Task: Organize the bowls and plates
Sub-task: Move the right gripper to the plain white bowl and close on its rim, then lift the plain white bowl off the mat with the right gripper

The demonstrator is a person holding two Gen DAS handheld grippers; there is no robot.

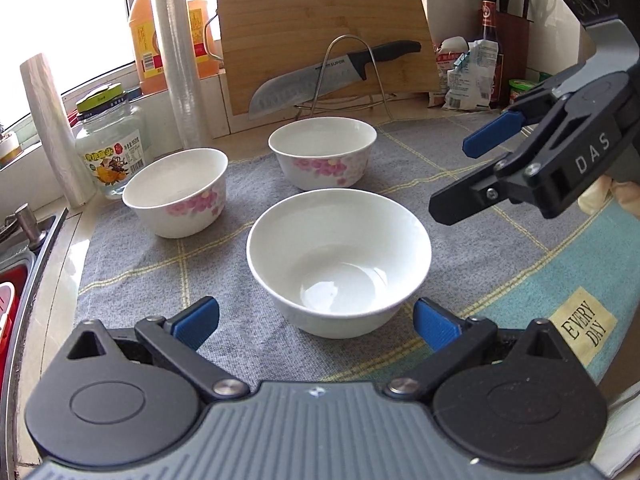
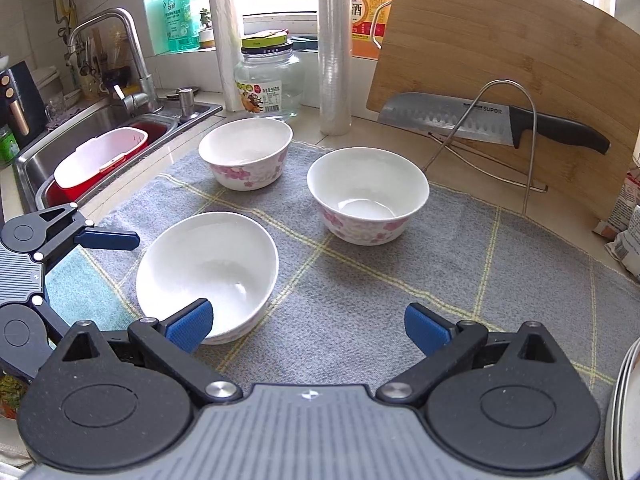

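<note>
A plain white bowl stands upright on a grey checked cloth. Behind it are two bowls with pink flowers, one at the left and one further right. My left gripper is open, and the plain bowl sits just ahead between its fingers. My right gripper is open too and holds nothing. Its left finger overlaps the plain bowl's near rim. A stack of plates shows at the right edge.
A kitchen knife rests on a wire rack against a wooden cutting board. A glass jar, cling-film rolls and an oil bottle line the back. The sink with a red basin is left; food packets are right.
</note>
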